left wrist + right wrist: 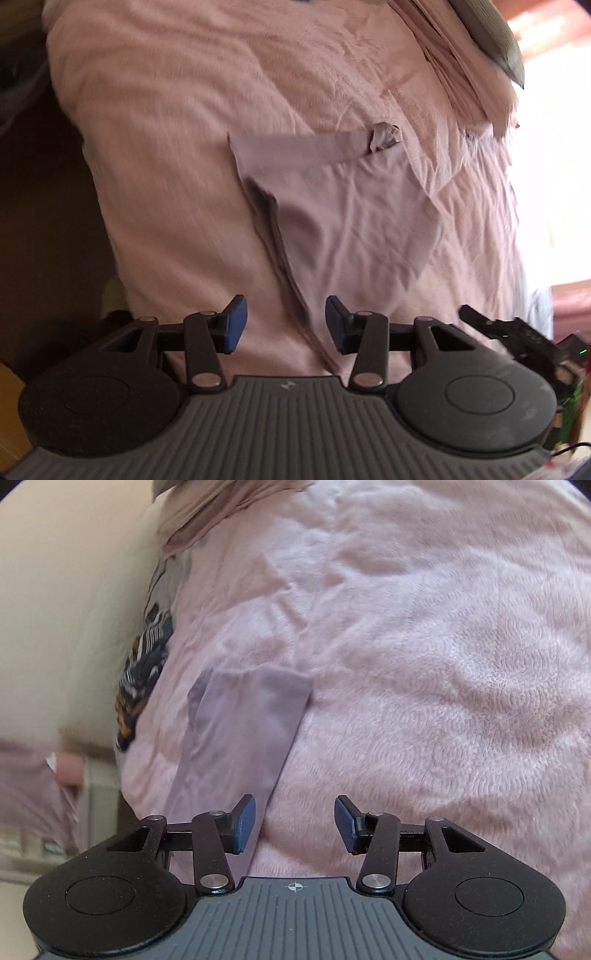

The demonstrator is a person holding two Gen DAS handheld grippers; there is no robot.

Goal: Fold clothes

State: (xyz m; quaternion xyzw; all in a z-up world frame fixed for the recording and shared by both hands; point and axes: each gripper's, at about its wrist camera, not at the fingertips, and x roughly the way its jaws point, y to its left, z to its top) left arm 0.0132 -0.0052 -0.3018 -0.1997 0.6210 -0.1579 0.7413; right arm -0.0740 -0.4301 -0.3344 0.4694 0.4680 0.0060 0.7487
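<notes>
A light mauve garment [343, 221] lies flat on a pink fuzzy blanket [166, 147], with a folded edge along its left side and a crumpled tip at its far corner. My left gripper [286, 325] hovers over the garment's near end, open, with nothing between the blue pads [236, 325]. In the right wrist view the same mauve garment [240, 738] appears as a long strip on the blanket [424, 664]. My right gripper [295, 823] is open and empty above the blanket, its left pad over the strip's near edge.
A stack of folded pink cloth [461, 66] and a grey pillow [491, 37] lie at the far right. A zebra-print garment [147, 657] hangs at the blanket's left edge beside a cream wall [66, 609]. A blurred pink sleeve [26, 775] shows at far left.
</notes>
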